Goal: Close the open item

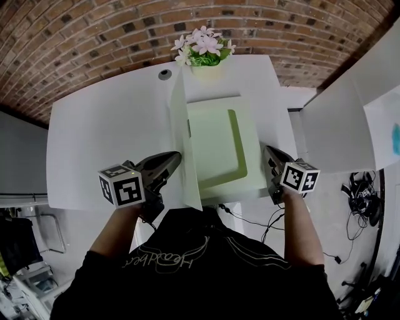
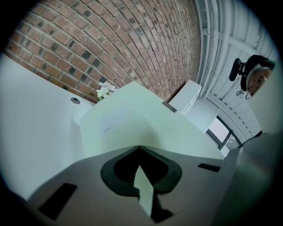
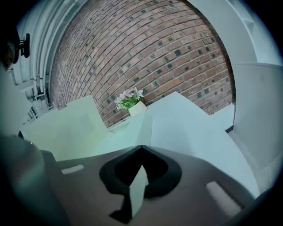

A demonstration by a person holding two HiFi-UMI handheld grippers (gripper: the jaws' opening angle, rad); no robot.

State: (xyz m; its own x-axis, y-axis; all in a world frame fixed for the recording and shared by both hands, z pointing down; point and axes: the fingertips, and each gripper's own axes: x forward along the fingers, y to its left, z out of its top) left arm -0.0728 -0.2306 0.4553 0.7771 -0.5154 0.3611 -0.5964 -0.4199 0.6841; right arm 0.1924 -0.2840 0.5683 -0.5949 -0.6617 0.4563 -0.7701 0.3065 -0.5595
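A pale green box (image 1: 220, 147) lies open on the white table (image 1: 106, 131). Its lid (image 1: 182, 140) stands upright along the box's left side. My left gripper (image 1: 174, 159) is shut, its tips against the lid's outer face near the front corner. The left gripper view shows the lid (image 2: 132, 117) filling the space just beyond the closed jaws (image 2: 139, 148). Also shut and holding nothing, my right gripper (image 1: 270, 154) rests at the table's front right, beside the box's right edge. In the right gripper view the lid (image 3: 75, 123) rises at the left, beyond my right gripper (image 3: 141, 148).
A white pot of pink flowers (image 1: 205, 50) stands at the table's far edge behind the box, next to a cable hole (image 1: 165, 74). A brick wall (image 1: 187, 15) backs the table. A white cabinet (image 1: 347, 119) stands to the right, with cables (image 1: 365, 194) on the floor.
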